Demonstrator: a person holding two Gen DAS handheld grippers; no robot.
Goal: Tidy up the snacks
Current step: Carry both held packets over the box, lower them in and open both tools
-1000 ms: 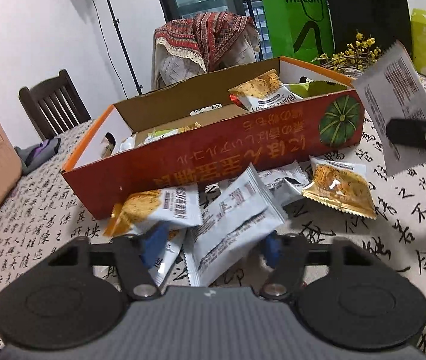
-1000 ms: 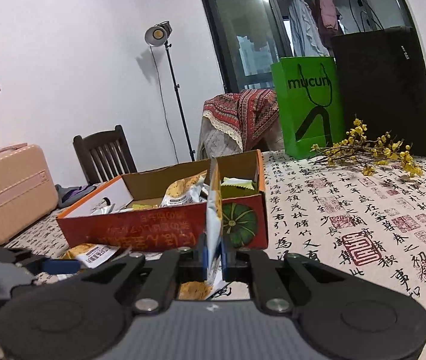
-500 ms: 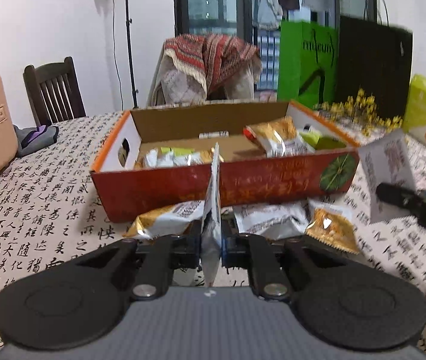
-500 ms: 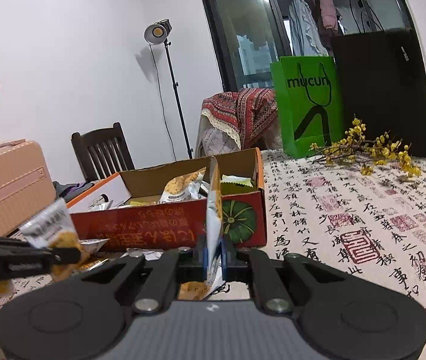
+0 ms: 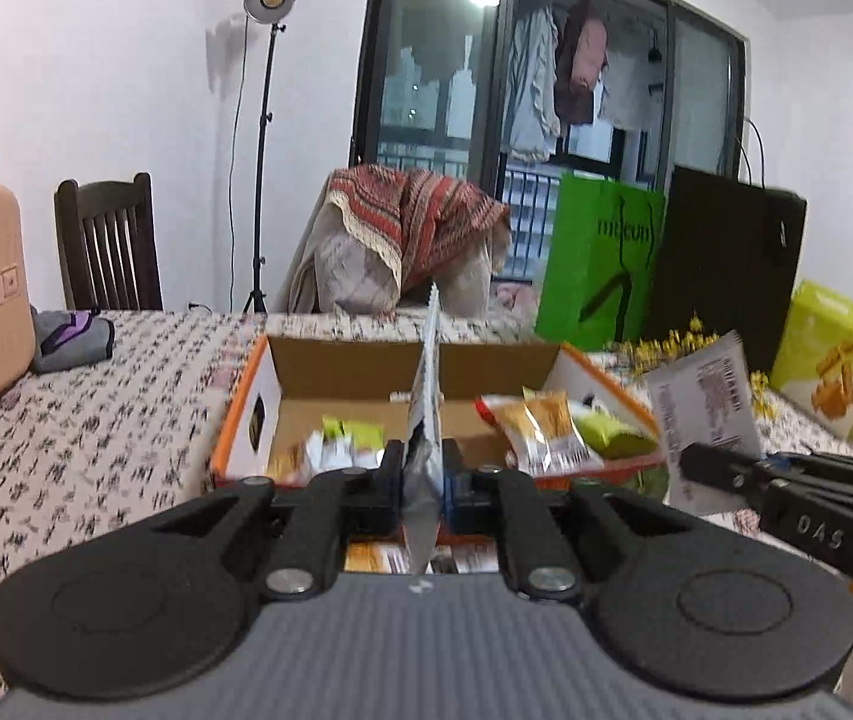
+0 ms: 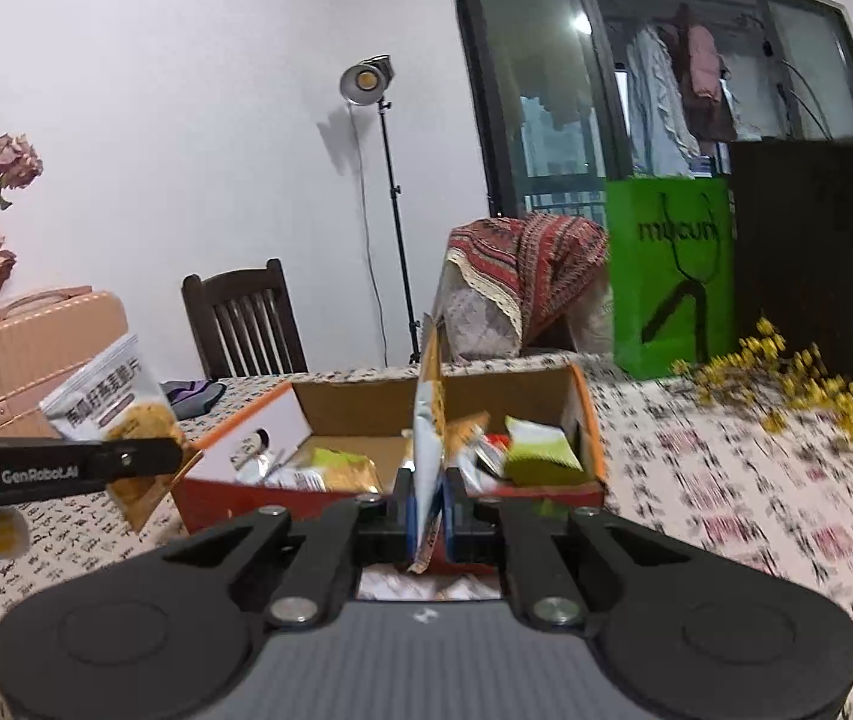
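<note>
Silver-white snack packet [image 5: 424, 420] clamped edge-on in left gripper [image 5: 423, 483], long axis vertical, top serrated edge toward 12 o'clock, bottom corner poking below the fingertips toward 6. Held in air in front of orange cardboard box [image 5: 246, 396], packet lined up with box centre. Second snack packet [image 6: 429, 420] pinched in right gripper [image 6: 429, 504], also edge-on, long axis vertical, top toward 12, bottom hanging toward 6, hovering at near wall of same box [image 6: 591, 420]. In left wrist view, right gripper visible at 3 o'clock with its packet's white printed back facing camera, tilted slightly. In right wrist view, left gripper at 9 o'clock with packet face showing, top leaning toward 1. Inside box: loose packets, orange-gold one [image 5: 546, 429] at right, green ones [image 6: 537, 450]. More packets [image 5: 378, 558] on patterned tablecloth [image 5: 66, 420] just in front of box, partly hidden
</note>
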